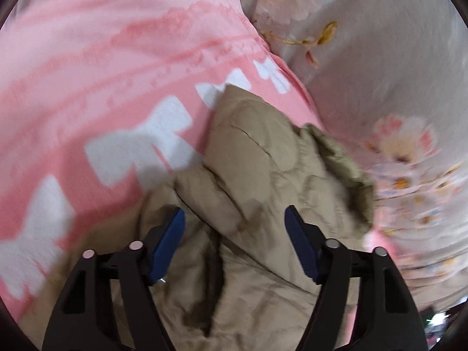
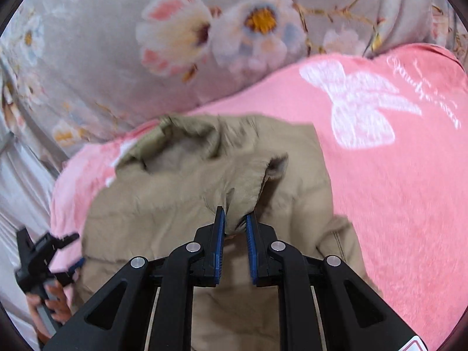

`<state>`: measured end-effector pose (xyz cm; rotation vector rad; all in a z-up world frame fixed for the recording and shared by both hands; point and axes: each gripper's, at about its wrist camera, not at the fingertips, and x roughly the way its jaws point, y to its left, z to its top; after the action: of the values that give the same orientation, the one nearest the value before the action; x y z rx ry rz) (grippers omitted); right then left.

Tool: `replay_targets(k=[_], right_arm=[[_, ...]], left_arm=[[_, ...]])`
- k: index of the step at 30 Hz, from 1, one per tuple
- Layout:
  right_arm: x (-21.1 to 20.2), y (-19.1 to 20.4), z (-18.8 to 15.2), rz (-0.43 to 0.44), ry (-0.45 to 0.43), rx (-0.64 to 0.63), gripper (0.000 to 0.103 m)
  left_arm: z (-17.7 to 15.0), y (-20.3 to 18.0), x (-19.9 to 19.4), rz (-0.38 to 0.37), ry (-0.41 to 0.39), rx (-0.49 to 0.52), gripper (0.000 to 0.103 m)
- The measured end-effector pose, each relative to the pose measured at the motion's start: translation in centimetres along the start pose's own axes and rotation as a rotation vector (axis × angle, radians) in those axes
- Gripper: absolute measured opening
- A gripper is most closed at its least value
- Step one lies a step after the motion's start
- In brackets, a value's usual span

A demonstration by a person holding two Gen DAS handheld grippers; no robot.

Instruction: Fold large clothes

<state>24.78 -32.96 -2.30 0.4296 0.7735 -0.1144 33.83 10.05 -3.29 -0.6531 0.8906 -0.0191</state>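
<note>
A tan padded jacket (image 1: pixel 263 152) lies bunched on a pink blanket (image 1: pixel 102 58) with white bow prints. My left gripper (image 1: pixel 234 209) hovers over the jacket with its blue pads (image 1: pixel 172 234) wide apart; the cloth lies under the gap and neither pad presses it. In the right wrist view the jacket (image 2: pixel 175 193) spreads across the blanket (image 2: pixel 395 190), and my right gripper (image 2: pixel 235 213) is shut on a raised fold near its fur-edged opening. The left gripper (image 2: pixel 74 248) shows at the far left edge, held by a hand (image 2: pixel 55 298).
Grey bedding with a flower print (image 1: pixel 380 58) lies beyond the pink blanket (image 2: pixel 102 58). Pale cloth hangs at the far left of the right wrist view (image 2: pixel 17 190).
</note>
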Motion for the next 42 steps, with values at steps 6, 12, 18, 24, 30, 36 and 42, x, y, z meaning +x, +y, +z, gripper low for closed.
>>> replay_targets(k=[6,12,18,24,30,36,42], right_arm=[[1.5,-0.2,-2.2,-0.076,0.034,-0.057,0.013],[3.1,0.2,-4.7,-0.117,0.078,-0.095,0.014],[3.4,0.2,-5.4,-0.133,0.093,-0.113,0.014],[2.5,0.7,-5.7,-0.141,0.106,-0.144,0.016],[-1.9,0.6,-5.8,-0.206,0.050,-0.163,0.027],[-4.4,2.2,-2.7,-0.121,-0.044,-0.129,0.028],[-0.2,5.9,-1.8,-0.094,-0.002,-0.195,0.026]], left_arm=[[0.5,-1.0,1.6,0.192,-0.011,0.152,0.046],[-0.6,-1.6,2.9,0.303,-0.011,0.260,0.041],[-2.3,-2.8,3.2,0.398,-0.046,0.371,0.039],[-2.8,-3.7,2.7,0.455,-0.050,0.419,0.035],[-2.9,-5.3,-0.8,0.407,-0.071,0.444,0.035],[-2.5,-8.9,-2.2,0.335,-0.109,0.485,0.035],[-3.0,-10.7,0.5,0.352,-0.073,0.516,0.035]])
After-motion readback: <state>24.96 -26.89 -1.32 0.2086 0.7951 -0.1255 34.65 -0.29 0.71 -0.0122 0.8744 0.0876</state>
